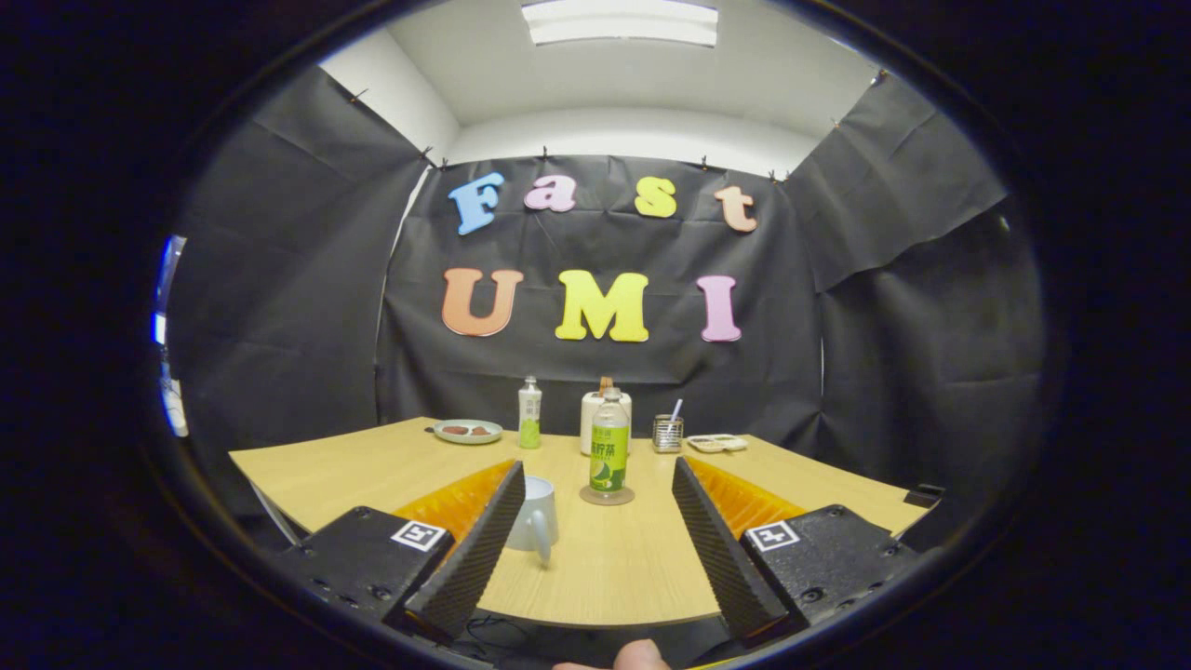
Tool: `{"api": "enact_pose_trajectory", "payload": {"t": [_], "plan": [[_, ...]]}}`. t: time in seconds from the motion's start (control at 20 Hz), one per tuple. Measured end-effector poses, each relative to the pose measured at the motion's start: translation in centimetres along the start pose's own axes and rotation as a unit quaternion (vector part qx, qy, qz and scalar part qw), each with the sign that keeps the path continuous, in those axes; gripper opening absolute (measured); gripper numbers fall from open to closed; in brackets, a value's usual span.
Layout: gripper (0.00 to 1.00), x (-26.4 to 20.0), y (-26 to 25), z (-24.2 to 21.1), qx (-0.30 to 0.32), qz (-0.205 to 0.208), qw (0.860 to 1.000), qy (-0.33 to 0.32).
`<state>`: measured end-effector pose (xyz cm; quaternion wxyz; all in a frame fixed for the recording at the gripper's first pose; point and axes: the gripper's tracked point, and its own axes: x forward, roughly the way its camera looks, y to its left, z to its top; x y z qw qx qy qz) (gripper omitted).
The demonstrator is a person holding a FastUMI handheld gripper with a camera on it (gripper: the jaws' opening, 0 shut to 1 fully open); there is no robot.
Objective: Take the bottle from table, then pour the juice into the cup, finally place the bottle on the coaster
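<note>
Pale wood-grain laminate covers the table (372,475), a smooth surface whose near edge curves just under the gripper (595,521). The gripper's two fingers stand wide apart and hold nothing; their inner faces are ribbed. Between and beyond them stands the bottle (608,447), a clear plastic cylinder with a green label, upright on the round flat coaster (607,497). The cup (535,516), a plain white mug with its handle turned toward the camera, sits just beside the left finger, near the bottle but apart from it. A broad strip of bare tabletop lies between the fingers and in front of the coaster. Toward the far edge stand a second slim bottle (529,412), a small plate (468,431), a white container (592,419), a ribbed metal cup (667,434) and a shallow tray (716,443). A fingertip (640,656) shows below the gripper.
</note>
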<state>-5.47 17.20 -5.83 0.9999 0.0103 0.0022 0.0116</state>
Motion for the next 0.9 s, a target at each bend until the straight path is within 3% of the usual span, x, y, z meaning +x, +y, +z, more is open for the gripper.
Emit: {"api": "enact_pose_trajectory", "payload": {"t": [0.9], "plan": [[1.00,0.87,-0.32,-1.24,0.015,-0.016,0.999,0.027]]}}
